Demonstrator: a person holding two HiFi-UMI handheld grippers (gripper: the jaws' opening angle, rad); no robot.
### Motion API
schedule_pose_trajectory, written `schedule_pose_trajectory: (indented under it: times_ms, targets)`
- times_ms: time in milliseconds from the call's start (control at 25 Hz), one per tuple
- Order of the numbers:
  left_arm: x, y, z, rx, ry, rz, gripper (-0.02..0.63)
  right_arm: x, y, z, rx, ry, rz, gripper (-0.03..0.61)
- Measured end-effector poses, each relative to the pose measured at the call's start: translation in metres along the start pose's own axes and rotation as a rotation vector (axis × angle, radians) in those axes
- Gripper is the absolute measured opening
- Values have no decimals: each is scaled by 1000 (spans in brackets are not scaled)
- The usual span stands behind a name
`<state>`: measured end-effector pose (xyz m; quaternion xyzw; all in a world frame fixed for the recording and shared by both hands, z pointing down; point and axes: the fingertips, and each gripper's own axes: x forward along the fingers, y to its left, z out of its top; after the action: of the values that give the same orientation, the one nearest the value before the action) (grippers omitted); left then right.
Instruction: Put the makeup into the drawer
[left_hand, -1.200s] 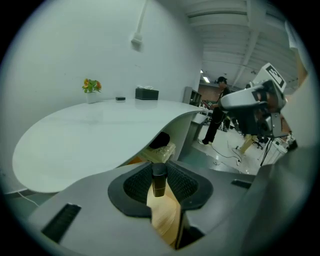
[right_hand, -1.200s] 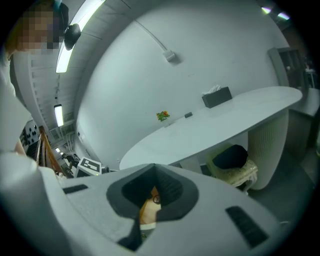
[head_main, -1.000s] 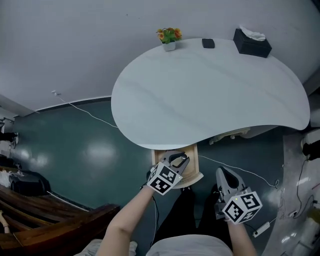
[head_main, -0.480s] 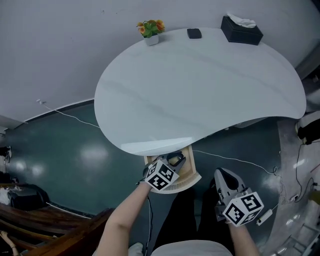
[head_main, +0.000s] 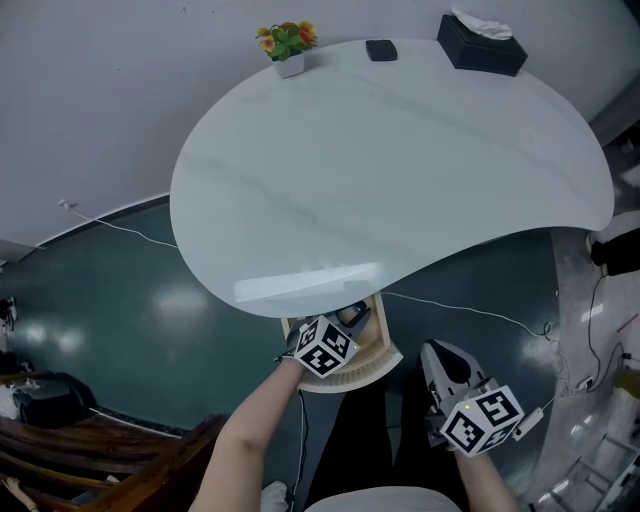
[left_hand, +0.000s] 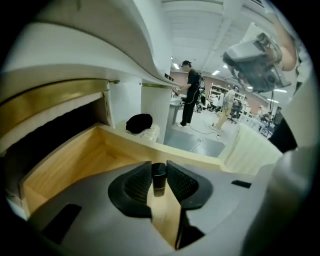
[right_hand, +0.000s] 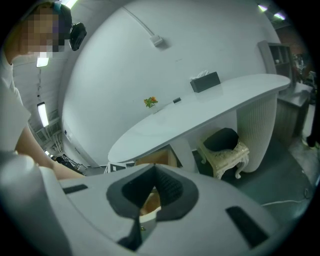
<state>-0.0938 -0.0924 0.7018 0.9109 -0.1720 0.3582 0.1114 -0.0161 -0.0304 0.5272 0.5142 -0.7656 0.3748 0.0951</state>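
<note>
The left tool (head_main: 352, 318) had sunk lower over the open drawer (head_main: 376, 342) than a second earlier, while the right tool (head_main: 437, 352) had hardly shifted. Nearest, the left tool (left_hand: 159, 170) was clenched on the makeup (left_hand: 159, 179), a small tube pinched between both ribbed pads. Its long axis ran along the gap between the jaws, with the dark cap at the tips and the paler end back toward the tool's body. Just below and ahead of it lay the pale wooden drawer (left_hand: 75, 160), with the makeup over its inside.

The right tool (head_main: 437, 352) hung to the right of the left one, apart from the drawer. Its jaws (right_hand: 152, 187) stood apart with nothing between them.

Under both tools spread a glossy dark green floor (head_main: 130, 300), crossed by a thin white cable (head_main: 120, 230). Beyond the left tool the white, kidney-shaped worktop (head_main: 400, 170) overhung the drawer. Past the right tool a cream stool with a black cushion (right_hand: 222, 142) stood under it. At the worktop's far edge sat a pot of flowers (head_main: 285, 42), a small black object (head_main: 381, 50) and a black tissue box (head_main: 480, 45). A plain white wall (head_main: 100, 80) closed the room behind.
</note>
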Motion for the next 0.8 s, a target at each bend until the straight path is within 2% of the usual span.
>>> schedule_pose_trajectory:
  times_ms: [240, 520, 800]
  targets:
    - [10, 5, -16, -14, 6, 29, 97, 0, 0, -11, 5, 26, -8, 3]
    - [19, 6, -17, -18, 2, 28, 97, 2, -5, -16, 16, 46, -17, 2]
    - [14, 8, -23, -48, 48, 48, 98, 3, -2, -15, 18, 38, -6, 2]
